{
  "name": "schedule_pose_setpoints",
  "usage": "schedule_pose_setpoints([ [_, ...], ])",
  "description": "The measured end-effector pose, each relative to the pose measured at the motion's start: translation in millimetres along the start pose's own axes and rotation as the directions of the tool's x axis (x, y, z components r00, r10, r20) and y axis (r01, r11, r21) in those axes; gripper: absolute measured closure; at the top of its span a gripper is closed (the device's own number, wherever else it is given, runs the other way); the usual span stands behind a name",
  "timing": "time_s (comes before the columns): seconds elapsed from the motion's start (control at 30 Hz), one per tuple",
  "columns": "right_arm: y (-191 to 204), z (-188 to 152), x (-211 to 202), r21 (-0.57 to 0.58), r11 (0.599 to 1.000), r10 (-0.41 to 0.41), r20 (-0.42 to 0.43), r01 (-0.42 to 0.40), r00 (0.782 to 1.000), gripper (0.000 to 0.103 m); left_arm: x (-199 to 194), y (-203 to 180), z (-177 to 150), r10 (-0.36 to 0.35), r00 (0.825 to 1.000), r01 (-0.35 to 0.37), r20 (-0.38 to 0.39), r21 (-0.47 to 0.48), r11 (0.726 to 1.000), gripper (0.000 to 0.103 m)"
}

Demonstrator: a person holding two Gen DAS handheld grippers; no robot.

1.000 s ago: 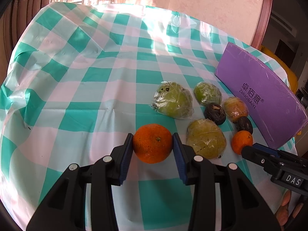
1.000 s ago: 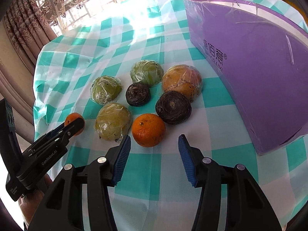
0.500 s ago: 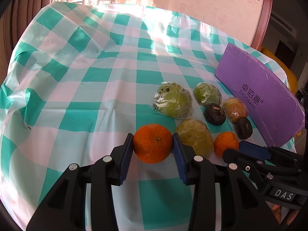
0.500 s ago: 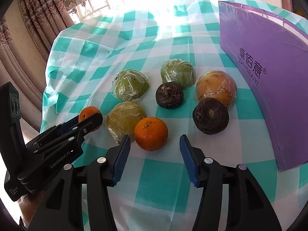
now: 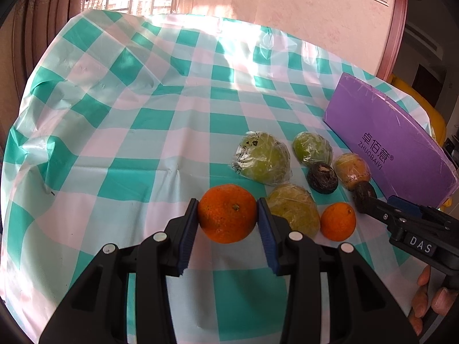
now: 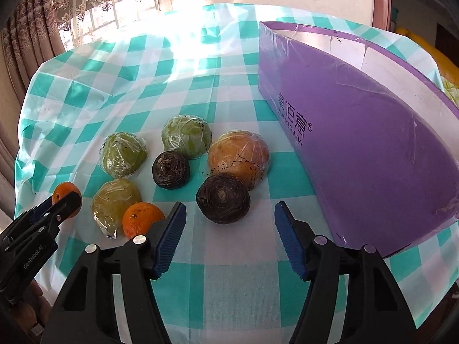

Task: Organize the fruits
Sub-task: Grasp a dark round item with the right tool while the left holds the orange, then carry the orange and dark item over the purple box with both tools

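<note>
My left gripper (image 5: 228, 215) is shut on an orange (image 5: 228, 213) and holds it just left of the fruit pile; it shows in the right wrist view (image 6: 61, 197) too. My right gripper (image 6: 229, 223) is open and empty, just in front of a dark round fruit (image 6: 223, 198). A second orange (image 6: 140, 219) lies to its left, partly behind the left finger. Three plastic-wrapped green fruits (image 6: 123, 154) (image 6: 186, 136) (image 6: 114, 200), a wrapped yellow-orange fruit (image 6: 239, 156) and another dark fruit (image 6: 170, 169) lie on the checked tablecloth (image 6: 229, 272).
A large purple box (image 6: 367, 143) stands open at the right of the fruit, close to my right gripper. Curtains and a window are at the back left. The table edge curves away at the left (image 5: 17, 172).
My right gripper has shifted right, from facing the loose orange to facing the dark fruit. My left gripper has lifted slightly with its orange still held.
</note>
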State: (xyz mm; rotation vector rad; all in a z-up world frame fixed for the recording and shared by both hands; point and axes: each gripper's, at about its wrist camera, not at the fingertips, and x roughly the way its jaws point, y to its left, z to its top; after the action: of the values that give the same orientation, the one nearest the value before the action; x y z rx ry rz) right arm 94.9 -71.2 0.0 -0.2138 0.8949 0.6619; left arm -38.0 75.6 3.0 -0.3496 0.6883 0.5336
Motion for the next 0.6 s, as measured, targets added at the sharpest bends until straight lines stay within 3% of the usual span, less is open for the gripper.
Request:
schedule_pose_setpoints([
  [0.27, 10, 3, 15, -0.053, 0.998, -0.042, -0.017, 0.041, 0.999, 0.055, -11, -5, 0, 0.036, 0.998, -0.038, 0.045, 0.038, 0.999, 0.062],
  [0.33, 12, 2, 18, -0.066, 0.997, -0.044, -0.023, 0.042, 0.999, 0.061, -10, -8, 0, 0.047, 0.998, -0.049, 0.049, 0.052, 0.997, 0.062],
  [0.6, 15, -3, 9, -0.089, 0.996, -0.029, 0.020, 0.031, 0.999, 0.063, -14, -11, -3, 0.029, 0.997, -0.035, 0.077, 0.082, 0.996, 0.062],
])
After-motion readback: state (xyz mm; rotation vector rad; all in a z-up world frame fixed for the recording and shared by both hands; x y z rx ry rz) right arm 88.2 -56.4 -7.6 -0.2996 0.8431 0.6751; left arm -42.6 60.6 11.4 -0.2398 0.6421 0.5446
